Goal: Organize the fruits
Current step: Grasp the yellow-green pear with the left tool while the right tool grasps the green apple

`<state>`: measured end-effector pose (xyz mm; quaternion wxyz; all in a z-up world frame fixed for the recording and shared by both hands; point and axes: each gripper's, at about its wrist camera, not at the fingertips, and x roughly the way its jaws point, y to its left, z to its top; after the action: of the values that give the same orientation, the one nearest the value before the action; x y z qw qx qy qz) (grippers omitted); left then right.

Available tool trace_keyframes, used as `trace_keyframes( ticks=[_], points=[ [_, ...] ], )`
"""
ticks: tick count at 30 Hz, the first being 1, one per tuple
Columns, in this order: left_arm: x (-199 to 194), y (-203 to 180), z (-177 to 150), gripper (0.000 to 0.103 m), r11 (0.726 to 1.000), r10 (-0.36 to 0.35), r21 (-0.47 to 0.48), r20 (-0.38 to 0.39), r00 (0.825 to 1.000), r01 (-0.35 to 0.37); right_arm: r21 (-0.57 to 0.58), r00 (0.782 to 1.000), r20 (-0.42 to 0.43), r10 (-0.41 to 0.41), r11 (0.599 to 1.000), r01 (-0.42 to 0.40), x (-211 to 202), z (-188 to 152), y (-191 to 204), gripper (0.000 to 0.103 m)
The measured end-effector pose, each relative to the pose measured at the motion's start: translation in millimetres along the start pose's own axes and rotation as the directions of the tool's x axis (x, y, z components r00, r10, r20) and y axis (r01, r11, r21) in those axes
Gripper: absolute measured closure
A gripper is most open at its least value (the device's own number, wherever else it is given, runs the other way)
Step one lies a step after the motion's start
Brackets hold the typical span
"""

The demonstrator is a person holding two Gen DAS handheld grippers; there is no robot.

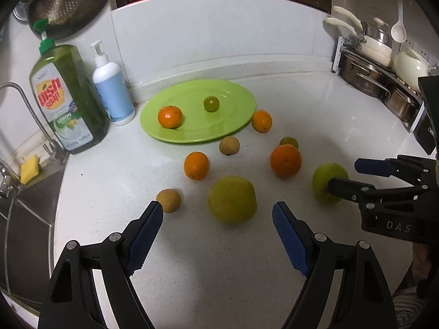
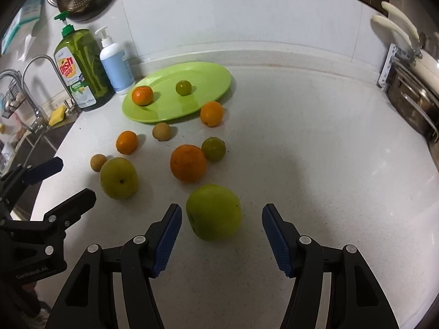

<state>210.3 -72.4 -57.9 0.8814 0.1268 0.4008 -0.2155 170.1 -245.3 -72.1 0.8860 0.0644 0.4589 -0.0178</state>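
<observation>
Fruits lie scattered on the white countertop ahead of us, and both our tongs stand open and empty above it. Our left gripper frames a yellow-green apple just beyond its blue pads, touching nothing; a small brown longan sits by the left fingertip. Our right gripper hangs likewise over a green apple, which sits nearer its left pad; whether that pad touches it we cannot tell.

Farther out we see a large orange with a small green citrus beside it, a smaller orange, a second longan, and another orange just beside the rim of the green plate. On the plate rest a mandarin and a small green fruit, well apart.

Beyond the plate, a dish soap bottle and a white pump bottle stand against the pale wall. A faucet and a yellow sponge mark the sink to the left; pots and pans are stacked at the right.
</observation>
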Motion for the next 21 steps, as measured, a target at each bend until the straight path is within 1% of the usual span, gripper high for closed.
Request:
trace_keyframes(
  ticks=[4,11,19,21],
  points=[
    [11.3,3.4,1.7,0.021,1.0,-0.013,-0.018,-0.015,1.0,0.012,0.007,0.999,-0.027,0.025,1.0,-0.025,8.4,-1.0,0.7,0.041],
    [27.4,2.9,7.1,0.023,0.999,-0.028,-0.021,-0.037,0.999,0.027,0.029,0.996,-0.071,0.049,0.998,-0.047,25.4,0.1,-0.6,0.041],
    [42.4,3.8,11.1,0.036,0.999,-0.047,-0.021,-0.06,0.997,0.046,0.022,0.994,-0.085,0.063,0.998,-0.061,33.0,1.3,0.5,0.042],
    [44.4,3.7,11.8,0.041,0.998,-0.052,-0.021,-0.064,0.997,0.051,0.017,0.994,-0.088,0.067,0.998,-0.066,34.4,1.7,2.3,0.045]
  ],
)
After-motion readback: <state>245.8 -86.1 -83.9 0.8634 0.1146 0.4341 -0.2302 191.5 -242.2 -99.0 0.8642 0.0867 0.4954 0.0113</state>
